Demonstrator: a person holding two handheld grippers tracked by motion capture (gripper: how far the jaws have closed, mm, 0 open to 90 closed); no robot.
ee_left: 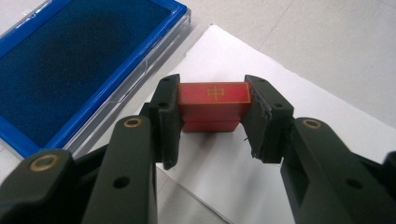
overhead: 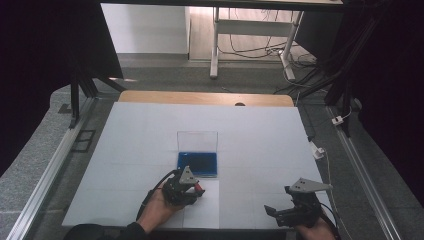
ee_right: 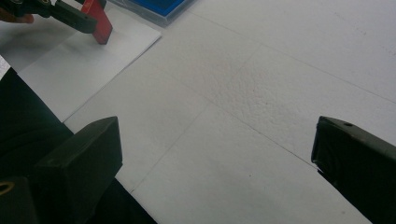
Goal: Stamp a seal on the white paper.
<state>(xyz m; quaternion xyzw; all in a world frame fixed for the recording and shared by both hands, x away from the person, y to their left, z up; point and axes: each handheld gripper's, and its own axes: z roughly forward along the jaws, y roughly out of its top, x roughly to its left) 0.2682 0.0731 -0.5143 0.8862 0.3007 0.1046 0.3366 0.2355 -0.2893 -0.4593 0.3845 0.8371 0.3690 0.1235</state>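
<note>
Stamp (ee_left: 214,106) is the thing in play here: a small red block with a gold character printed on its top face, clamped between the two black pads of the left gripper (ee_left: 214,112). Jaws are pressed right up against both sides of it, so that's a firm hold, closed as far as the block lets them. From the high view the left gripper (overhead: 186,187) sits just in front of the ink pad (overhead: 198,163), on the person's side of it, with the red stamp (overhead: 199,188) poking out at its tip. The stamp hangs over a white sheet of paper (ee_left: 243,172) that lies just beside the ink pad's near edge. In the right gripper view the stamp's bottom end (ee_right: 100,24) looks to be at the paper or just over it, can't tell for sure whether it's touching.

The ink pad is a blue tray with dark blue felt inside (ee_left: 70,60), and its clear lid (overhead: 197,141) stands up at the far side.

Right gripper (overhead: 287,214) is well off to the right of the ink pad, close to the near edge of the white table (overhead: 260,135). Its jaws are spread wide with nothing between them, just bare table surface (ee_right: 261,107) showing in the gap.
</note>
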